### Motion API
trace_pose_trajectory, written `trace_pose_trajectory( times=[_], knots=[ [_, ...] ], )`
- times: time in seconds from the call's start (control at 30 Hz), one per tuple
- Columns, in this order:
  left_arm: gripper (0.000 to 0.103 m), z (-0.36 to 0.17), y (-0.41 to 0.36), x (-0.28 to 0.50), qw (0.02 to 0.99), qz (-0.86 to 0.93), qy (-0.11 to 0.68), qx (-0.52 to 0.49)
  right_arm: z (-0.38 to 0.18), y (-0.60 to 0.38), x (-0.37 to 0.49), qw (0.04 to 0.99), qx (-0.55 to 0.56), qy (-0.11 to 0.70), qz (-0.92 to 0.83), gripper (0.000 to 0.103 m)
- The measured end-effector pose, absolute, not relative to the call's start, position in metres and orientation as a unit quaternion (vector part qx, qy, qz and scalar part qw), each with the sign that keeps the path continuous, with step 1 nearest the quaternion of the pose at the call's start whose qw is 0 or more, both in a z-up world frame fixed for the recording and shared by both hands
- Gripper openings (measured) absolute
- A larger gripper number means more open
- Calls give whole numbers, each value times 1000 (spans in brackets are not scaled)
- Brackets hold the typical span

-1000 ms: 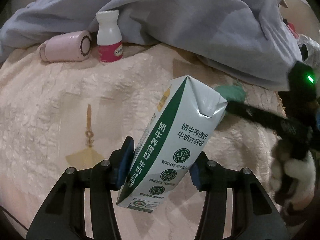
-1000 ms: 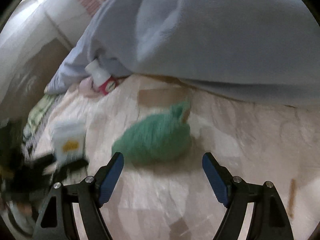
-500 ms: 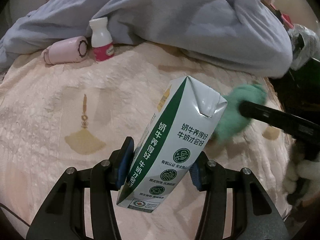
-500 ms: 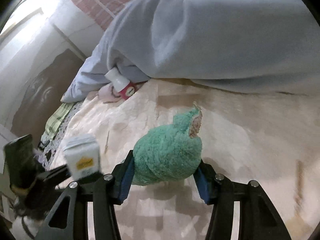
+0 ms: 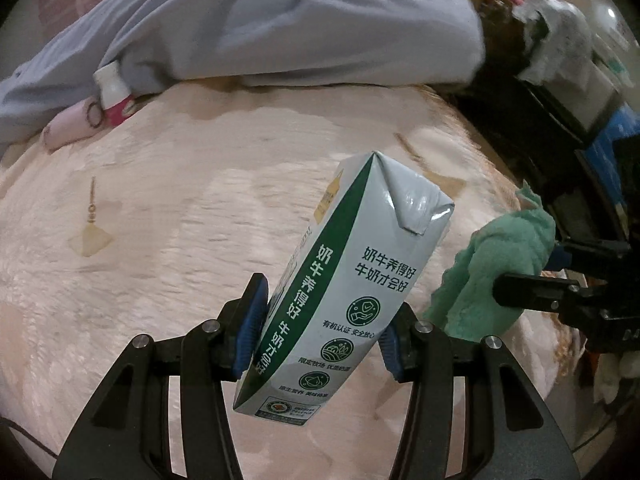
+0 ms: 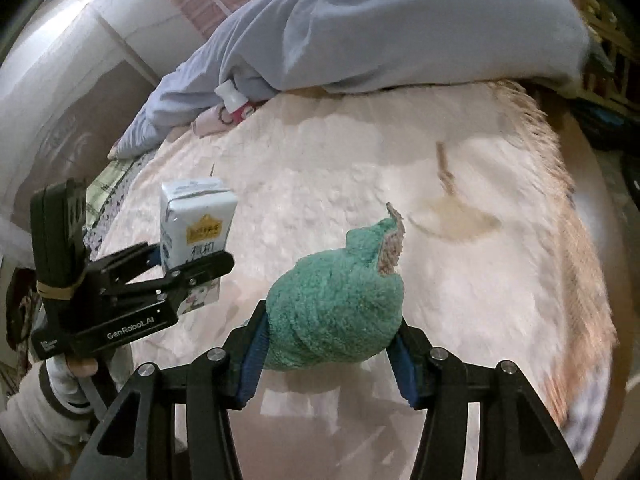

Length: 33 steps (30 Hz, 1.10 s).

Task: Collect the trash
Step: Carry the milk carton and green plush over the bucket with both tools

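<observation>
Now both grippers hold trash over the bed

Left wrist view: the left gripper (image 5: 322, 332) holds the milk carton (image 5: 344, 292) tight between its blue pads, tilted, with its folded top leaning up and to the right. That grip is the same as a second ago. What has changed is the green rag (image 5: 496, 276): before, it lay flat on the pink bedspread (image 5: 168, 216), and now it hangs in the air at the right, pinched by the right gripper (image 5: 532, 280). The bed's right edge is close behind the rag, with dark furniture past it. The middle of the bedspread is open. At the far left edge, a white bottle (image 5: 114, 88) and a pink roll (image 5: 70, 126) sit against the grey blanket (image 5: 280, 24).

Right wrist view: the right gripper (image 6: 328, 344), wide a second ago, now squeezes the green rag (image 6: 336, 300) between its pads, lifted off the bedspread (image 6: 460, 280). The fringed right edge is near. The left gripper (image 6: 192, 258) holds the carton (image 6: 196, 220) at the left, well apart from the rag.
</observation>
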<state>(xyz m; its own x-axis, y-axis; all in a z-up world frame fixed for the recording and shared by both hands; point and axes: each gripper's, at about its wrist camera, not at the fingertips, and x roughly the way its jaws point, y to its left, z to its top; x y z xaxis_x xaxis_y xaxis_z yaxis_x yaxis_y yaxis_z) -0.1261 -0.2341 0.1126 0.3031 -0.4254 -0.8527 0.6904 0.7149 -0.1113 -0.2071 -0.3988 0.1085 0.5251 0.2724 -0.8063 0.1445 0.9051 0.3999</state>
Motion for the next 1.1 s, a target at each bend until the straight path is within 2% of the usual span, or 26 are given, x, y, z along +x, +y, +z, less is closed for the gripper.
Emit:
trace_pose_trajectory(
  times=[0.53,1.1],
  knots=[
    [49,139,-311,-226,774,-418,435,193,152,-429,-327,864,205,460,-5,53],
    [49,129,-410,-308,731,-479,421,243,138,-509,-435,846,233,465,-116,53]
  ],
)
